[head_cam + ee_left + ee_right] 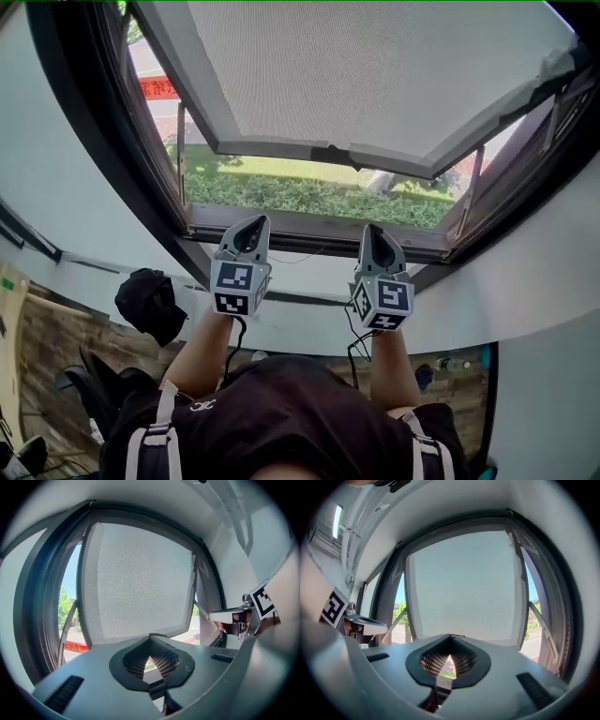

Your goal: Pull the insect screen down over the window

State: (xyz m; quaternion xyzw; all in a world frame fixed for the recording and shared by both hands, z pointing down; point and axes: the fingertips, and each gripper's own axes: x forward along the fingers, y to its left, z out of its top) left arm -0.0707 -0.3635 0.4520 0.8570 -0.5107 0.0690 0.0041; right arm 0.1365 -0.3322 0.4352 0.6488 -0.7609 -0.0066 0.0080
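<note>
Above you, far side: grey mesh insect screen (375, 66), looks light, flimsy; grip rigid bottom bar (281, 150).
Left gripper (255, 223), right gripper (373, 232): closed, empty.

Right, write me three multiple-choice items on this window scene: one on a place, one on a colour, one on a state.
1. Where is the insect screen's bottom bar?
A. fully down, no gap
B. partway down, gap beneath
C. rolled up out of sight

2. What colour is the banner outside?
A. blue
B. red
C. yellow

3. How are the two grippers' fingers?
A. both shut, empty
B. both clamped on the bottom bar
C. both wide open

Answers:
1 B: the hedge shows between the bottom bar and the sill.
2 B: it is a red strip at upper left.
3 A: the left gripper and right gripper are closed short of the screen, with nothing between the fingers.
</note>
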